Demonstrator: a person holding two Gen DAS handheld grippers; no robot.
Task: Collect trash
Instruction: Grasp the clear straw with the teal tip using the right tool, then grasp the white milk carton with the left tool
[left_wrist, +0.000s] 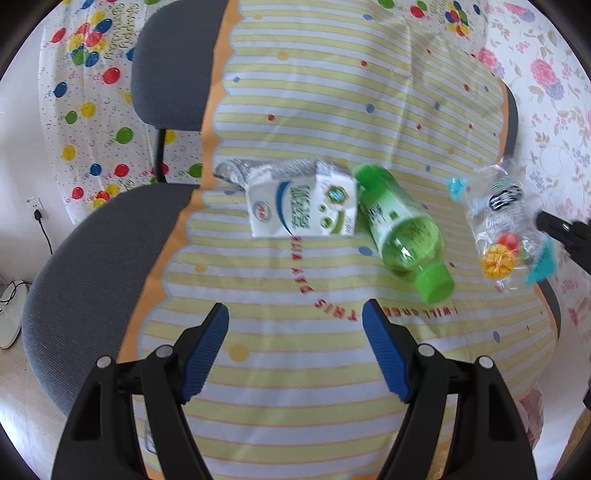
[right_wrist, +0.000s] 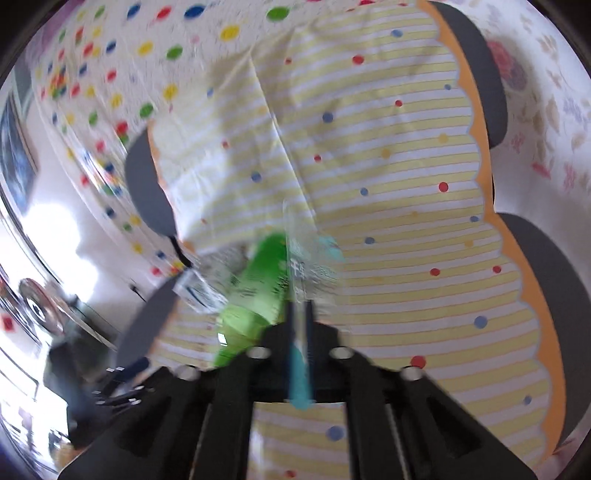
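The clear wrapper (left_wrist: 498, 225) is pinched by the closed right gripper (right_wrist: 300, 314) and needs binning, while the left gripper (left_wrist: 295, 314) is held open before the carton (left_wrist: 301, 201).

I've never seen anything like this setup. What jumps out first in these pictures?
The bright green plastic bottle lying on its side on the yellow-striped cloth, touching a white milk carton on its left. To its right, the right gripper is shut on a clear snack wrapper with mango pictures. The left gripper hangs open in front of the carton.
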